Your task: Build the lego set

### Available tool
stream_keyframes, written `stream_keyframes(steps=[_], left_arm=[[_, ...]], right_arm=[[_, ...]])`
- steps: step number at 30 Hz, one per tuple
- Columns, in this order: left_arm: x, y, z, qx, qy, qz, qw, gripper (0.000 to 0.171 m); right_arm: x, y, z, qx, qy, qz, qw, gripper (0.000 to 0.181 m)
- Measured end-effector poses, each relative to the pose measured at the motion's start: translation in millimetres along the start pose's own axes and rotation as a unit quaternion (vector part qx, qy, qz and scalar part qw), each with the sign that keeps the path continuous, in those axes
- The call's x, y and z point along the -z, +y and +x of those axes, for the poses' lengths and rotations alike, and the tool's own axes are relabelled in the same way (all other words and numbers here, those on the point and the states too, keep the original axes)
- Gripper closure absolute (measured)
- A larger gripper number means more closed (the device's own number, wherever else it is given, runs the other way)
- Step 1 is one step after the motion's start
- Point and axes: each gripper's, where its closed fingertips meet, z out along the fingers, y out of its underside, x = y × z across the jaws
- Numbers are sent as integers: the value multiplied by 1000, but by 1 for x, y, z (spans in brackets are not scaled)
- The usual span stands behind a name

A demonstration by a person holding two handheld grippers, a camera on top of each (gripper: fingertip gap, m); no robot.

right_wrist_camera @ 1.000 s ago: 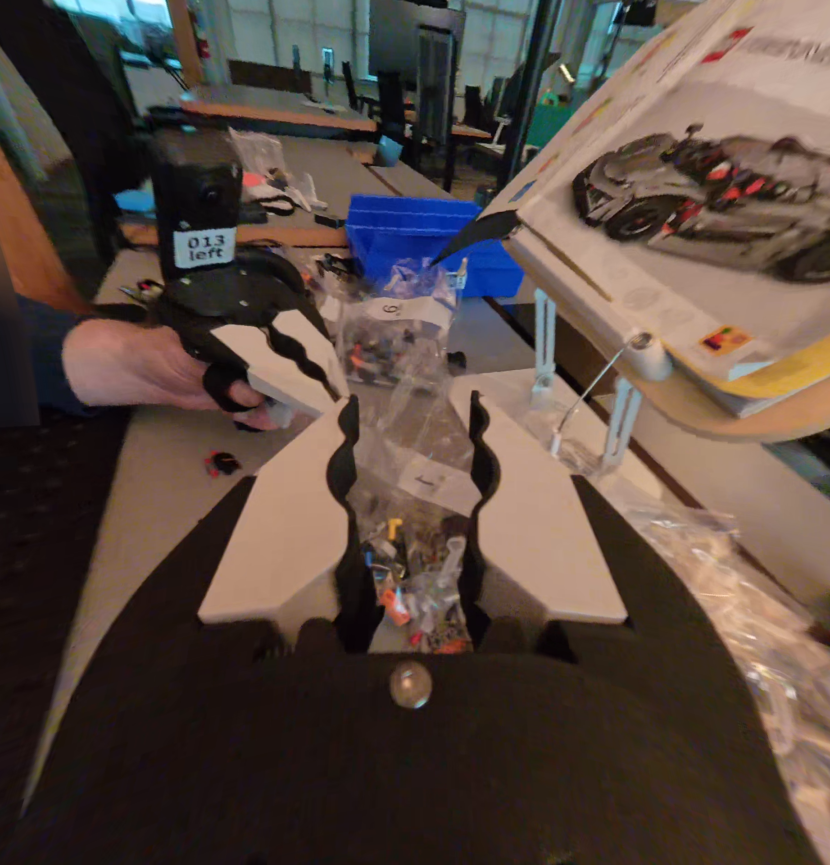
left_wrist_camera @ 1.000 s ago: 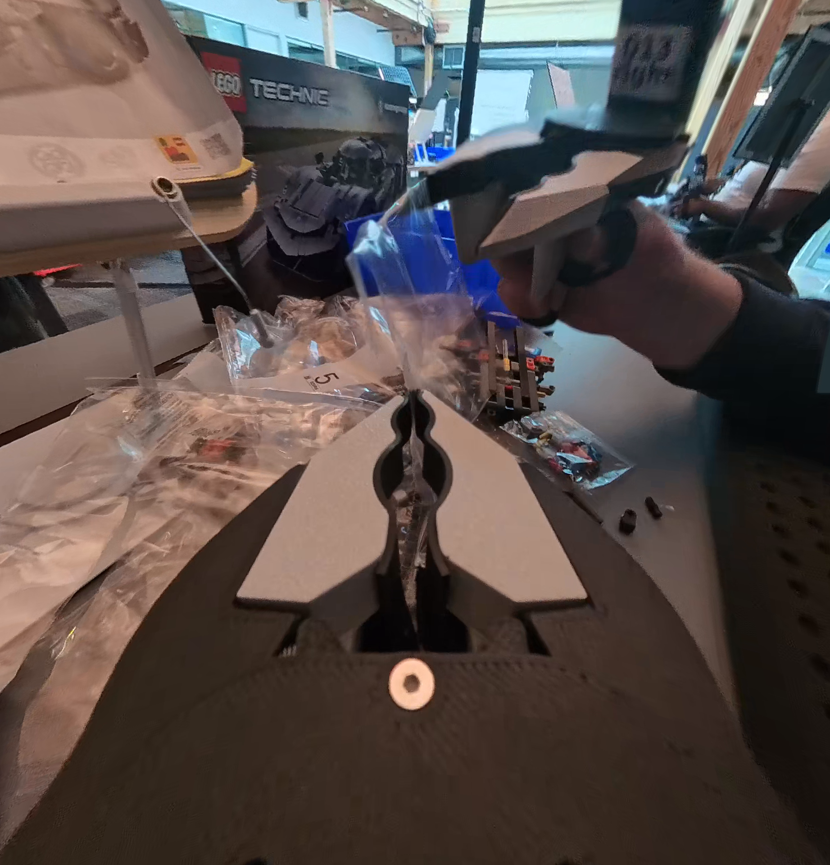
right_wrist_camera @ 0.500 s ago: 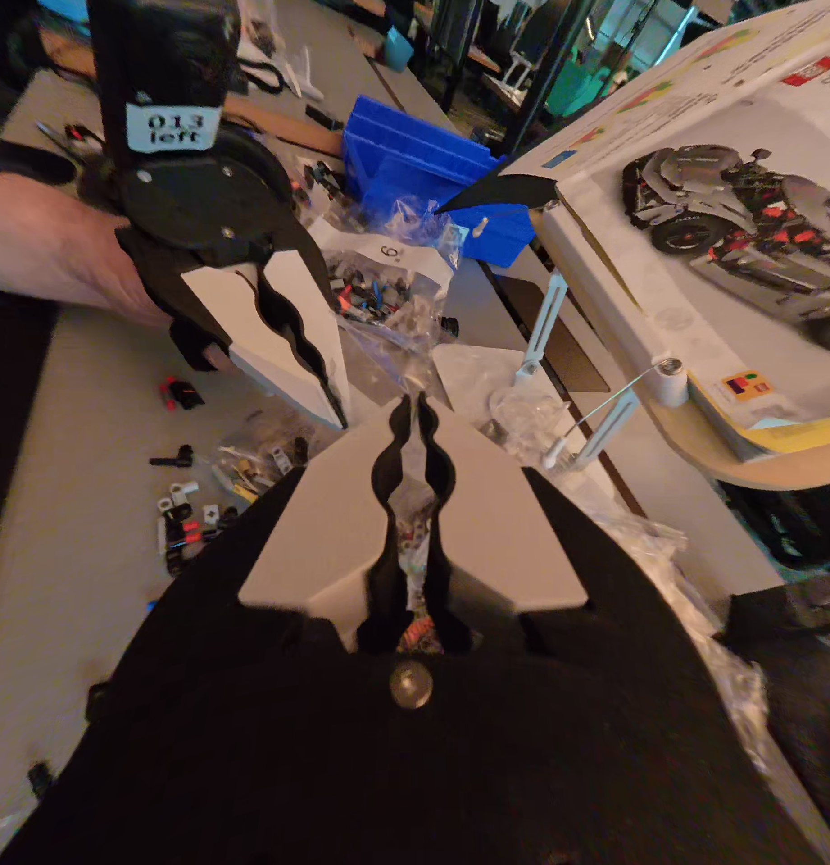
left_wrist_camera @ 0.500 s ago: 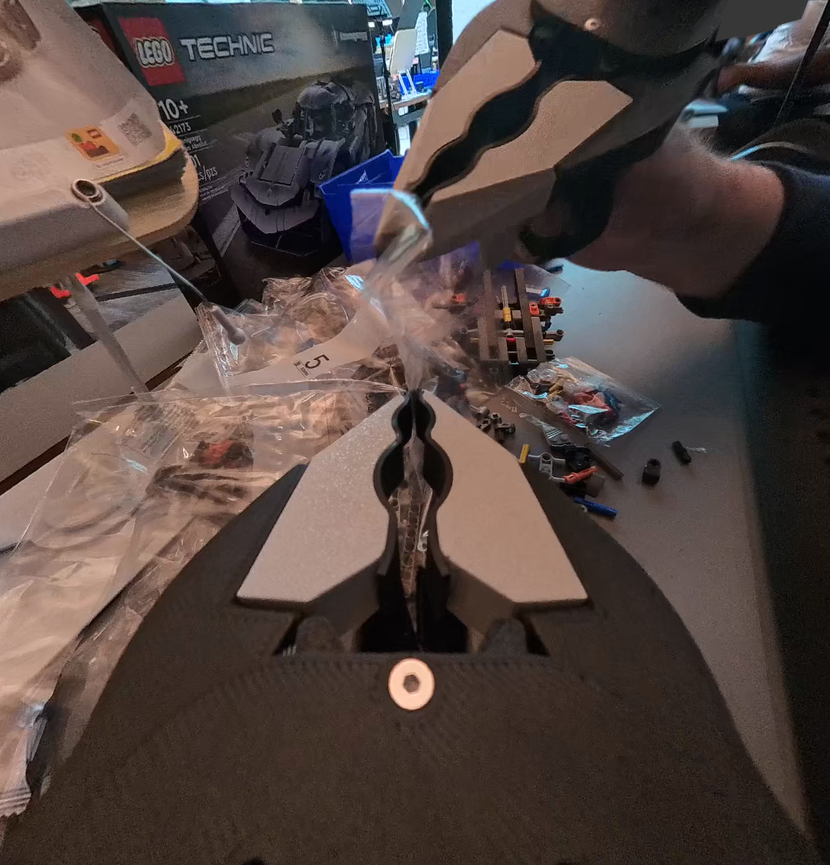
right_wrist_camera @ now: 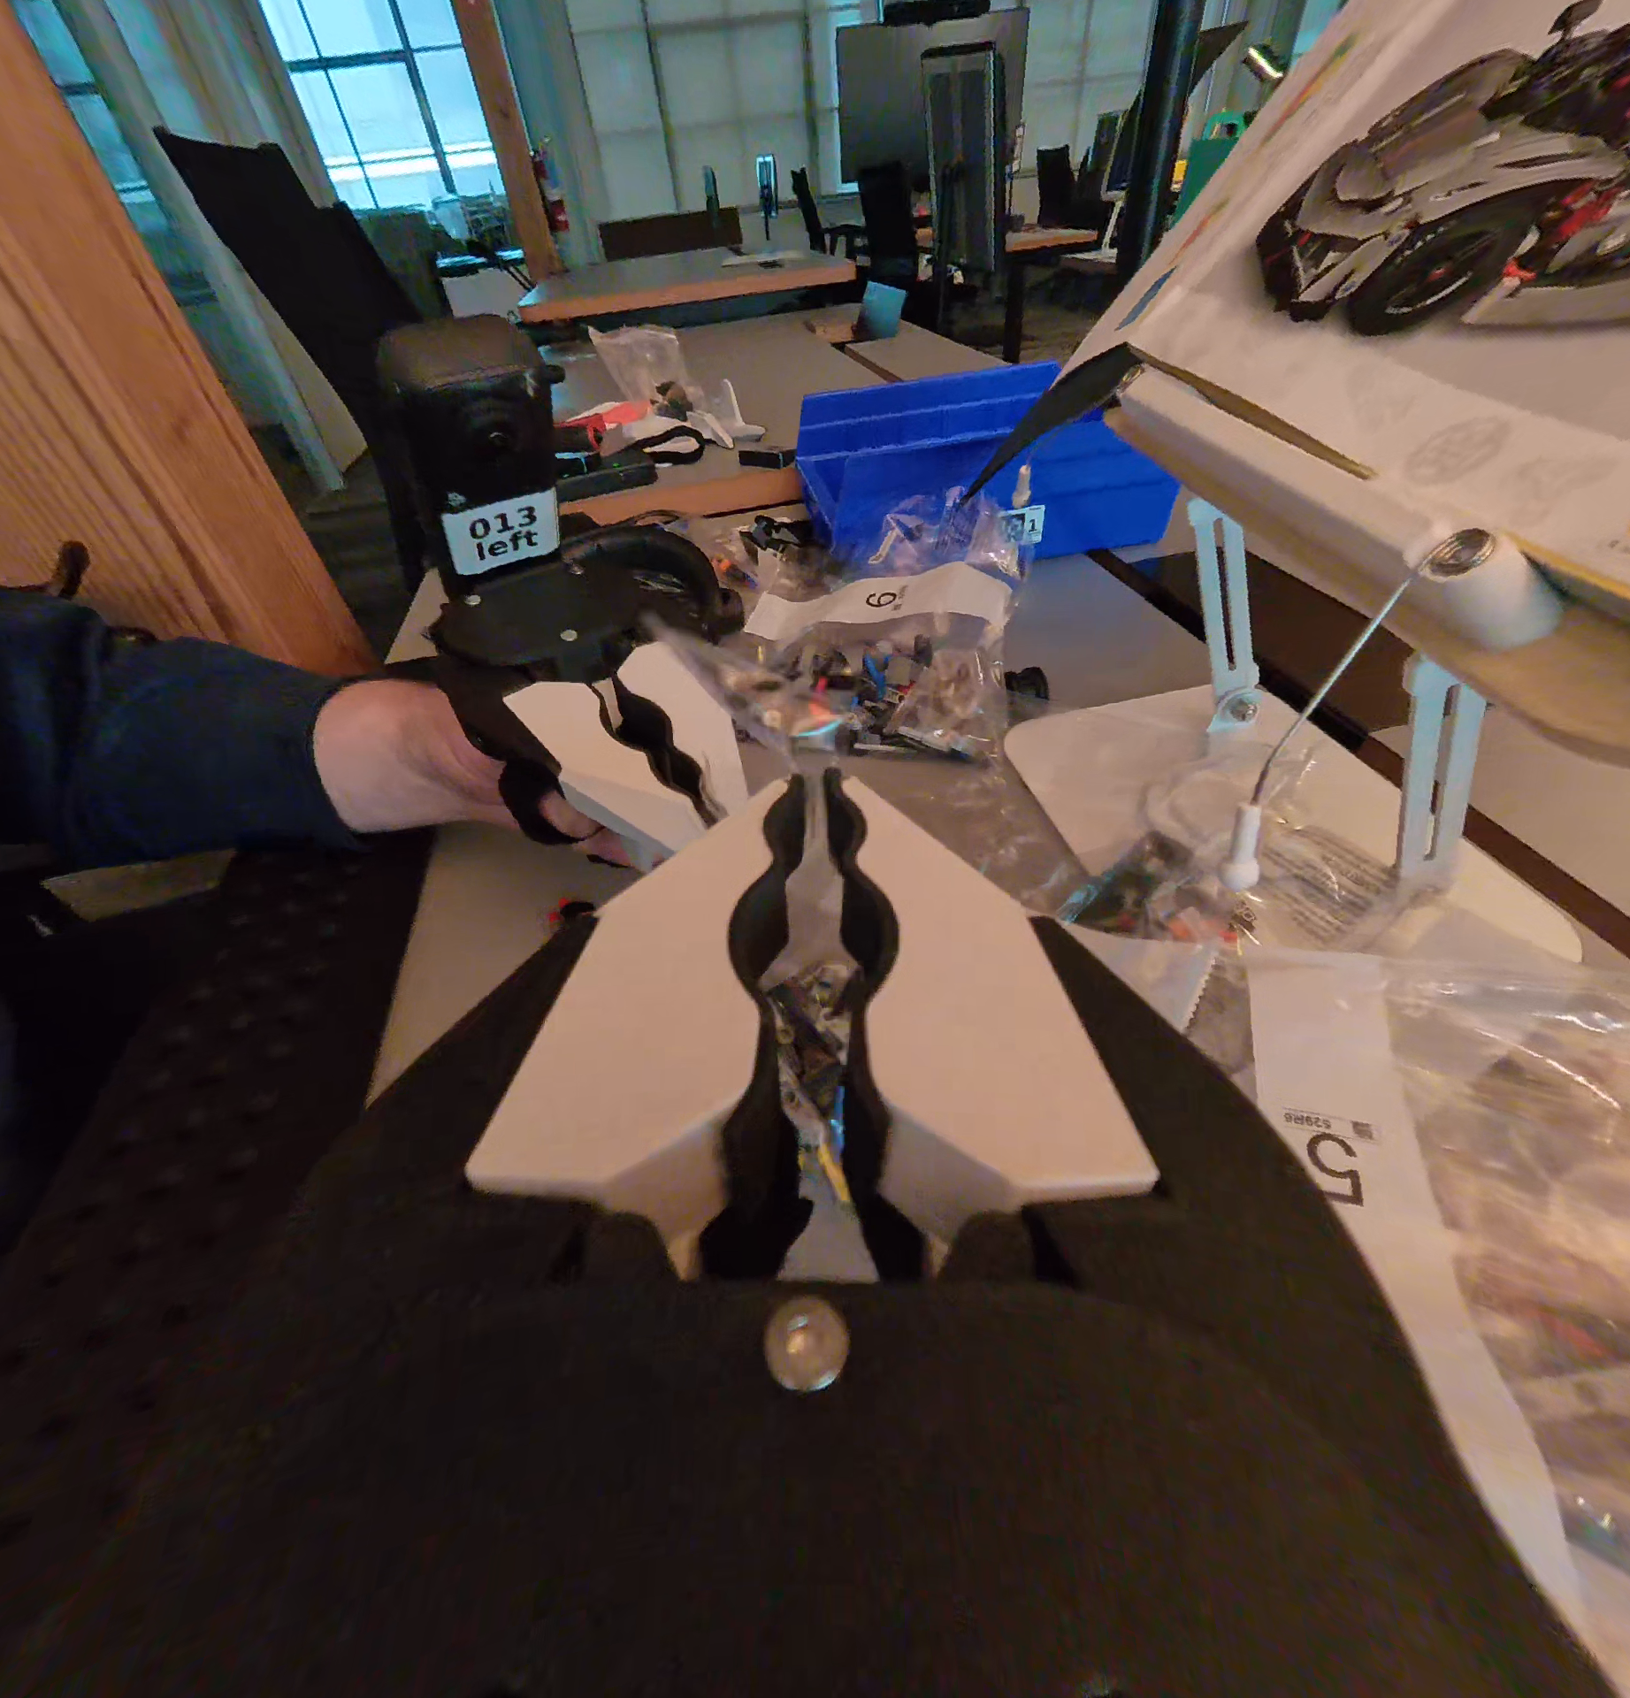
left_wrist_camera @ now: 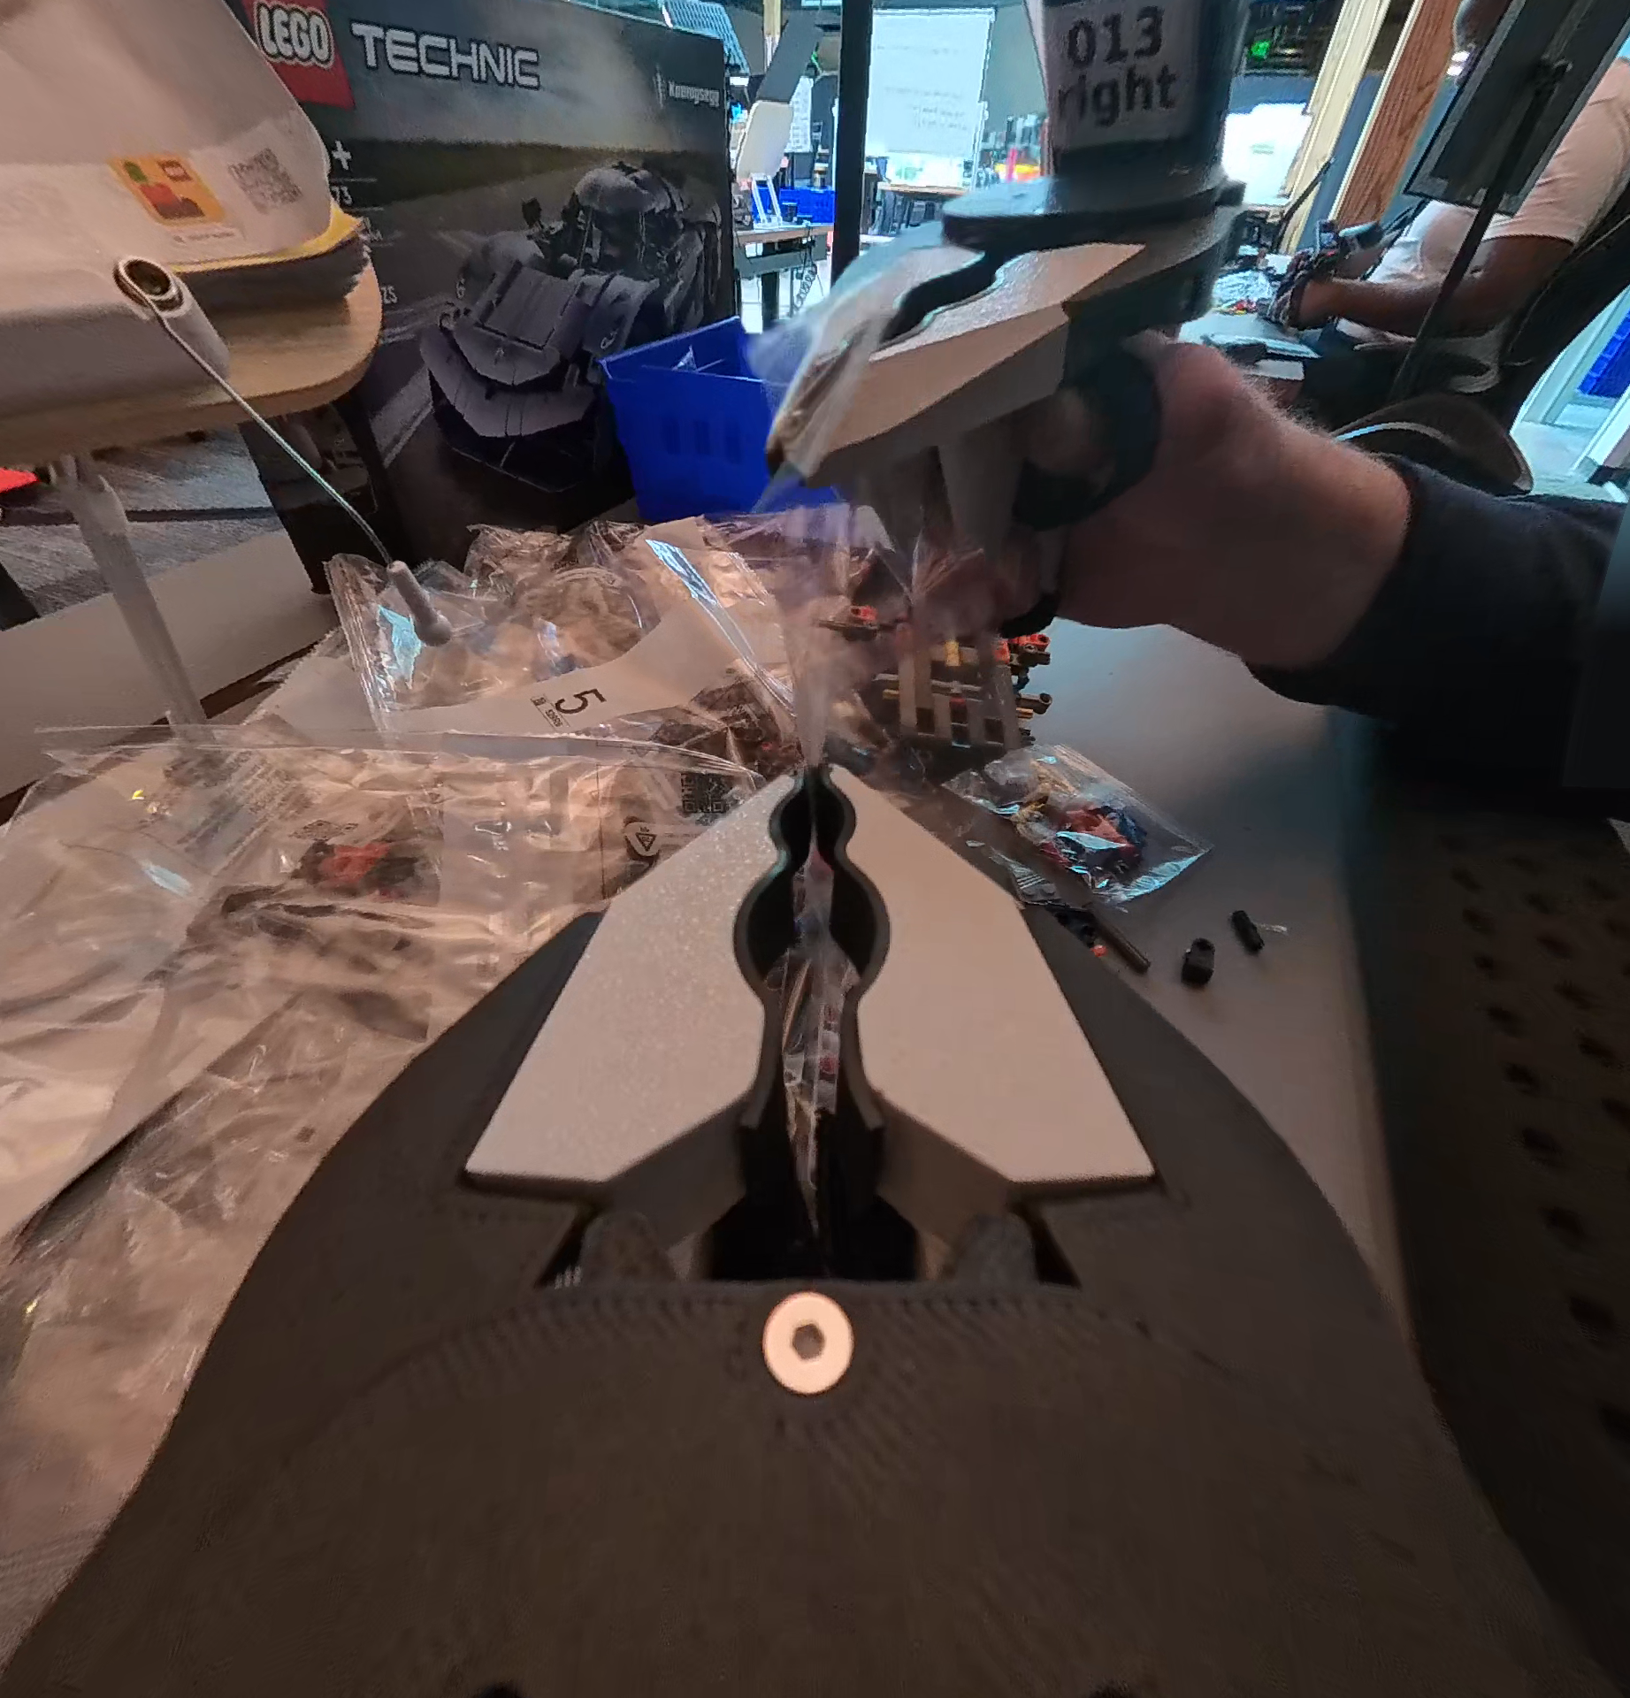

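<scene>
Both grippers are on one small clear parts bag here, and this looks like the bag-opening step, well before any real building. The left gripper has its fingers pressed together on the plastic, film pinched right at the tips. The right gripper is above and ahead of it, fingers closed on the bag's upper edge, so the plastic is stretched between the two. From the right wrist view, small pieces show inside the bag between that gripper's fingers.

Next move, by my reading: pull the two grips apart to tear the film, gently, or pieces will scatter.

Room is tight. To the left lie heaps of other clear bags; a partly built frame sits just behind the stretched plastic. The instruction book stand overhangs that side too. The bare tabletop on the right, with a few loose black pins, offers the only open spill space.
</scene>
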Motion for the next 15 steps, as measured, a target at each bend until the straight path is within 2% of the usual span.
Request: stream_keyframes(steps=[2, 5, 11, 15], left_arm=[[0, 1, 1, 1, 3, -1, 1000, 171], [0, -1, 2, 2, 8, 2, 1000, 171], [-1, 2, 1, 2, 3, -8, 1000, 171], [2, 2, -2, 19, 6, -2, 1000, 171]], right_arm=[[0, -4, -1, 14, 12, 4, 1000, 174], [2, -7, -1, 43, 28, 3, 999, 181], [8, 1, 17, -33, 19, 19, 999, 181], [24, -10, 30, -56, 33, 52, 997, 181]])
